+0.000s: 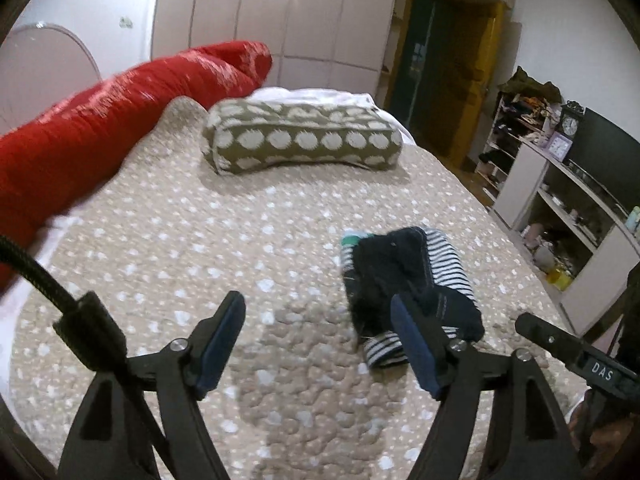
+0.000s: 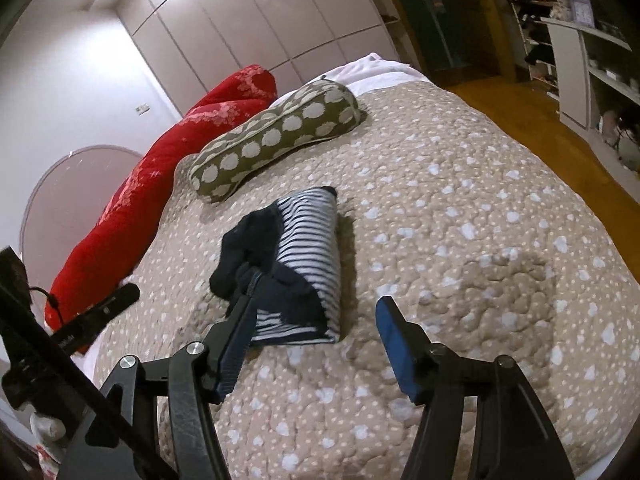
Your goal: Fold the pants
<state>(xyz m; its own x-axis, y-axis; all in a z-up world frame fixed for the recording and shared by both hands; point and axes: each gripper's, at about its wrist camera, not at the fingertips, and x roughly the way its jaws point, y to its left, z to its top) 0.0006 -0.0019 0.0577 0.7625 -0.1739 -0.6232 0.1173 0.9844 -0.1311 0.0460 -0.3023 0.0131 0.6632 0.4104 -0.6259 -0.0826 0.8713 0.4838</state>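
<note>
Beige quilted bedspread with pale spots (image 1: 168,240) covers the whole bed, and white wardrobe doors (image 1: 280,12) line the wall behind it. At the far left lies a long red bolster cushion (image 1: 100,128) along the bed's edge, next to it an olive pillow patterned with white blobs (image 1: 304,136), and to the right of the bed stands a white open shelf unit crowded with small items (image 1: 560,208) (a clock sits on top). The folded bundle of pants, dark navy fabric over navy-and-white stripes (image 1: 404,280), rests on the bedspread nearer the right side, well apart from the pillow. In the left wrist view the left gripper (image 1: 318,312) hangs above the bedspread with its blue-padded fingers (image 1: 224,336) spread wide and nothing between them; its right finger overlaps the bundle's near edge in the picture, though contact cannot be told. In the right wrist view the right gripper (image 2: 316,312) also has its fingers apart, the left one in front of the dark fabric and the right one over bare bedspread, pinching nothing.
</note>
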